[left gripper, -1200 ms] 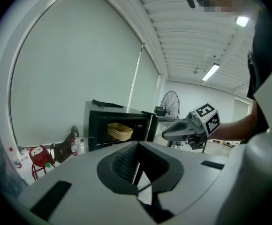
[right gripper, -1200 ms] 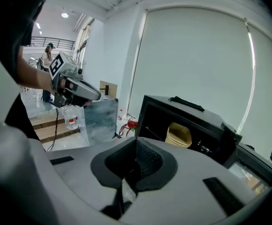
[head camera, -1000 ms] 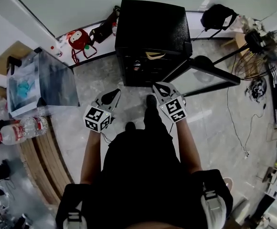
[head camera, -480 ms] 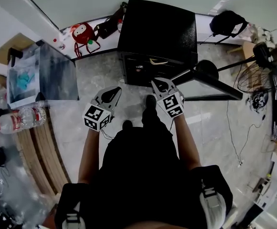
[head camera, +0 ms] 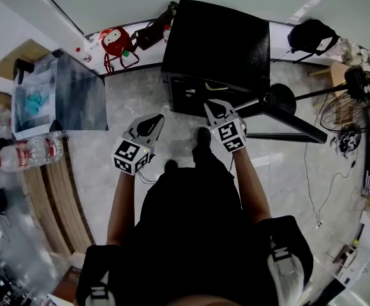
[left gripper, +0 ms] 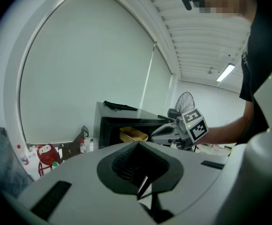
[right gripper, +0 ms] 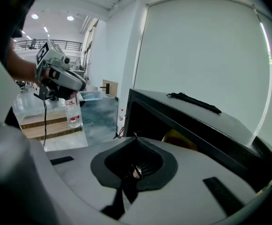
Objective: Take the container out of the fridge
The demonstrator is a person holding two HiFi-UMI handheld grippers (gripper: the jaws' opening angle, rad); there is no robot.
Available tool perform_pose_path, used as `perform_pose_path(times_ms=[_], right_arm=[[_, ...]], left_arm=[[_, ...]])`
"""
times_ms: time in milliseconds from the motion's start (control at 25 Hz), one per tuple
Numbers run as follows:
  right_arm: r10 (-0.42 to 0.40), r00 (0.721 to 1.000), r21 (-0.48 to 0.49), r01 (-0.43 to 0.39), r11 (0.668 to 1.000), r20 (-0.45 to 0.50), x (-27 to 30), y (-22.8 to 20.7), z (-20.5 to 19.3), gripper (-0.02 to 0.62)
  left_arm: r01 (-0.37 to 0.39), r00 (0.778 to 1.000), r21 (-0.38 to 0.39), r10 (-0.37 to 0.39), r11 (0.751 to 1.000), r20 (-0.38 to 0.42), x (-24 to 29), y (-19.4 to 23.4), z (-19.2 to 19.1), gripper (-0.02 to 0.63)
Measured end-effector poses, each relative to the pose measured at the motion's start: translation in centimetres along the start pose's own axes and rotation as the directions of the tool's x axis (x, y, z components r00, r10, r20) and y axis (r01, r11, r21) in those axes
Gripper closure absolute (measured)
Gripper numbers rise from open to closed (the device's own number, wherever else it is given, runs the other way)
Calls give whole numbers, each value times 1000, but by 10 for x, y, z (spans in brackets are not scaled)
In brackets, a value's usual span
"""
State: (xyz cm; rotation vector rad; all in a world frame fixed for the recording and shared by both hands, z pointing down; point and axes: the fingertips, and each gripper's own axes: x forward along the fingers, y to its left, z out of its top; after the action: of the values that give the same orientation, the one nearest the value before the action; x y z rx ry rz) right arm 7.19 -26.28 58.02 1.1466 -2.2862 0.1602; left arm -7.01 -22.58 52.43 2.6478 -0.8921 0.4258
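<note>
A black fridge (head camera: pixel 217 43) stands on the floor against the wall, its door (head camera: pixel 281 110) swung open to the right. Inside on a shelf lies a yellow container (head camera: pixel 214 87), also visible in the left gripper view as the yellow container (left gripper: pixel 132 135) and in the right gripper view as a yellow container (right gripper: pixel 178 138). My right gripper (head camera: pixel 208 104) is shut and empty, its tip just before the fridge opening. My left gripper (head camera: pixel 157 117) hangs shut and empty, further left and short of the fridge.
A grey glass-topped cabinet (head camera: pixel 64 101) stands at the left with a water bottle (head camera: pixel 29 155) and wooden steps (head camera: pixel 51 203) beside it. A red doll bag (head camera: pixel 118 43) leans on the wall. A fan (head camera: pixel 354 107) and cables lie to the right.
The head view has drifted a little, so the fridge sits slightly further right. Both grippers stay shut before the fridge, the right one edging closer to the opening.
</note>
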Motion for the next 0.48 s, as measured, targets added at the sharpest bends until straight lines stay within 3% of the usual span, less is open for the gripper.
perform_pose_path(times_ms=[480], right_arm=[[9, 1000, -47, -10, 999, -20, 26, -19, -16, 595]], left_arm=[[-34, 999, -31, 34, 999, -4, 8, 4, -6, 591]])
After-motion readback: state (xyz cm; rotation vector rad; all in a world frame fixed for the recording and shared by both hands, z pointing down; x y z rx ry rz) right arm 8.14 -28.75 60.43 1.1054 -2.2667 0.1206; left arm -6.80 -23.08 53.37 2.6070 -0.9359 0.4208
